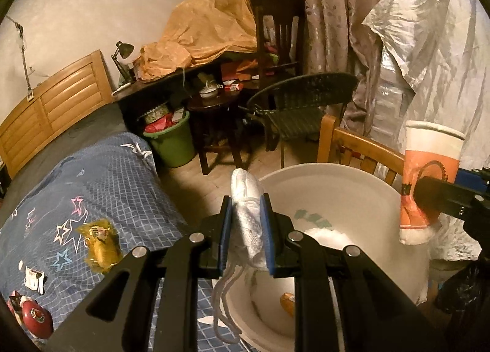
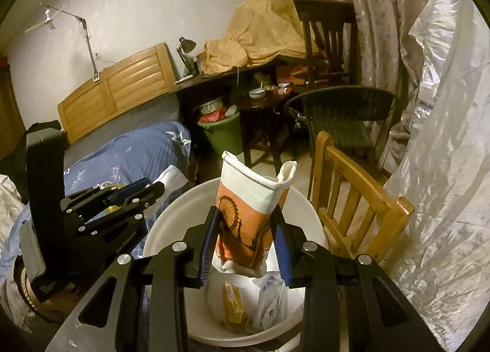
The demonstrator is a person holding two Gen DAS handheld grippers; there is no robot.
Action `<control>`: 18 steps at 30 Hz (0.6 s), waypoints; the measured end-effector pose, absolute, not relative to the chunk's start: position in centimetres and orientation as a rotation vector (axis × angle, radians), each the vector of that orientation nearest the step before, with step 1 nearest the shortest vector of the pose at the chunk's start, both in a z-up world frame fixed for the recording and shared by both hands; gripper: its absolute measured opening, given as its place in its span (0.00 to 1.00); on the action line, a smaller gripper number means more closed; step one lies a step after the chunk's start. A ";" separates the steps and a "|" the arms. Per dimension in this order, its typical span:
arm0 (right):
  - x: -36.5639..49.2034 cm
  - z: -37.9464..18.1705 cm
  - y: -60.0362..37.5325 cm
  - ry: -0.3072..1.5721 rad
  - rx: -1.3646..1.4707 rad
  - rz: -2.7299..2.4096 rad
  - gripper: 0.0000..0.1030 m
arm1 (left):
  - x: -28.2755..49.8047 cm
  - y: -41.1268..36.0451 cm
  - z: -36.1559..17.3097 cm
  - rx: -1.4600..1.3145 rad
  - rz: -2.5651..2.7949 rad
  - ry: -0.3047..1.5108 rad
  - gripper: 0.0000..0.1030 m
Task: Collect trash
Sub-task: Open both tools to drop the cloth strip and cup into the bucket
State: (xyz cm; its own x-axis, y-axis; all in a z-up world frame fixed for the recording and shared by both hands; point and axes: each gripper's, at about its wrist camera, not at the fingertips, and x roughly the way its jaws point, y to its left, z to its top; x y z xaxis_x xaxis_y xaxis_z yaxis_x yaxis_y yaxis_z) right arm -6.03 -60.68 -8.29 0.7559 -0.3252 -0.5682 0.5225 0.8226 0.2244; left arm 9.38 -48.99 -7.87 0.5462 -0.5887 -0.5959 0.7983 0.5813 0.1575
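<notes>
Crushed orange paper cup point(image 2: 245, 223), centre frame, clamped by right hand-held gripper point(image 2: 245, 248) above white bucket point(image 2: 309, 214). Left hand-held gripper point(image 1: 247, 234) pinches white face mask point(image 1: 249, 214) at bucket rim. Bucket contents partly hidden; bed point(image 1: 116, 174) wrappers lower left, unreadable.

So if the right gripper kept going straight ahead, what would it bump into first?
Probably the far inner wall of the white bucket. The right gripper, holding the squashed paper cup, points across the bucket's mouth. The wooden chair sits just beyond, though depth is hard to judge.
</notes>
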 end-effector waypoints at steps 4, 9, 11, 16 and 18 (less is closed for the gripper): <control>-5.6 -8.4 -61.0 0.540 0.392 -0.469 0.35 | 9.5 -49.3 -8.0 0.443 -0.865 0.536 0.17; -4.7 -8.6 -61.2 0.546 0.393 -0.459 0.38 | 9.3 -50.0 -8.5 0.461 -0.876 0.550 0.19; -4.3 -8.9 -61.4 0.553 0.393 -0.469 0.43 | 9.2 -50.3 -8.8 0.474 -0.884 0.560 0.27; -4.4 -9.6 -62.0 0.552 0.418 -0.483 0.54 | 9.2 -50.3 -9.0 0.474 -0.864 0.555 0.48; -4.4 -9.8 -62.1 0.551 0.422 -0.487 0.54 | 9.3 -50.3 -9.1 0.478 -0.859 0.555 0.48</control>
